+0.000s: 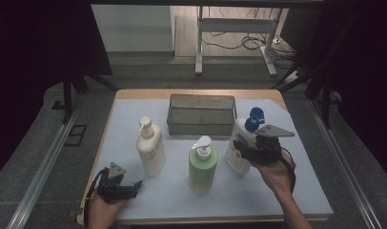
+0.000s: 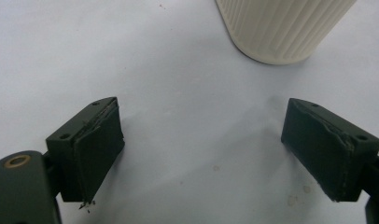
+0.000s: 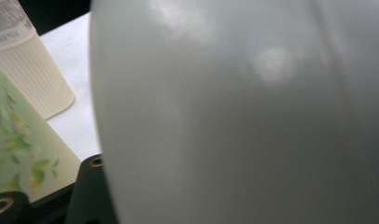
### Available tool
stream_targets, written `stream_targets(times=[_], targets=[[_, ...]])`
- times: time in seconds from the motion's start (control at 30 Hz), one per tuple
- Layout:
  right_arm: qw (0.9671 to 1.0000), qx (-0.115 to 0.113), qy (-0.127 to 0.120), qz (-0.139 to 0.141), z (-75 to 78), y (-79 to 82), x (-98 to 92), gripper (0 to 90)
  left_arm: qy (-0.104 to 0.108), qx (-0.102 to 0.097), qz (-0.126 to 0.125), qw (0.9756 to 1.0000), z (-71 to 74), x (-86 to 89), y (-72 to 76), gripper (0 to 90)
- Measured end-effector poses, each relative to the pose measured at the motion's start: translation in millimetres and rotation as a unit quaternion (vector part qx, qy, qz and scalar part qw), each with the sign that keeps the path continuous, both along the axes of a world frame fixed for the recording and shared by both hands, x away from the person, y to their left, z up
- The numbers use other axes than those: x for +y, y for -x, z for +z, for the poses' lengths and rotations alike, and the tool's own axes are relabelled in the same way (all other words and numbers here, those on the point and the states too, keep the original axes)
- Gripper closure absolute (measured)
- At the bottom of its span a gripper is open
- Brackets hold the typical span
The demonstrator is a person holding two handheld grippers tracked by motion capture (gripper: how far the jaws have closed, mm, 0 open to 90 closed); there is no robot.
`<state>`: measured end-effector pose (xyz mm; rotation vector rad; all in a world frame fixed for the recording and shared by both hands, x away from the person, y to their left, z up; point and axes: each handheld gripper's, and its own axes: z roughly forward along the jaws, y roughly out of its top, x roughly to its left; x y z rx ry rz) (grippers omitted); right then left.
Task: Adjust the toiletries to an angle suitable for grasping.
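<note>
Here, smooth white bottle point(image 1: 238, 148) (rounded, glossy)

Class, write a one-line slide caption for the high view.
Right tongs at the blue-capped white bottle; left tongs open near the cream bottle.

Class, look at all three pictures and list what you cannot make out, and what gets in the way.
- Right claw grip: in the right gripper view the white bottle hides the pads, so contact is unclear.
- White bottle's label: covered by the claw in the high view, blurred up close.
- Cream bottle: top cut off by the left gripper view's edge.
- Mesh basket contents: too dim in the high view.
</note>
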<state>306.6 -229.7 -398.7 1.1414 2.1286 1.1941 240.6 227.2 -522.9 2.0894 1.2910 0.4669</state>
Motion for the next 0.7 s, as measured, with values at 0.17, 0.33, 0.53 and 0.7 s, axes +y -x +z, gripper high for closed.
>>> stream_targets(times=[0.17,0.33,0.53,0.7], targets=[[1.0,-0.002,0.005,0.006,12.5,-1.3,1.7,40.3,0.0,0.0,0.0,1.0,0.0,0.0,0.0,12.3],[0.9999,-0.001,0.004,0.01,18.3,-3.2,2.9,40.3,0.0,0.0,0.0,1.0,0.0,0.0,0.0,12.2],[0.9998,0.0,0.0,0.019,28.3,-6.4,6.6,40.4,0.0,0.0,0.0,1.0,0.0,0.1,0.0,12.2],[0.9997,-0.004,0.001,0.024,39.5,-10.4,11.4,40.4,0.0,0.001,0.0,1.0,0.1,0.1,0.0,12.2]])
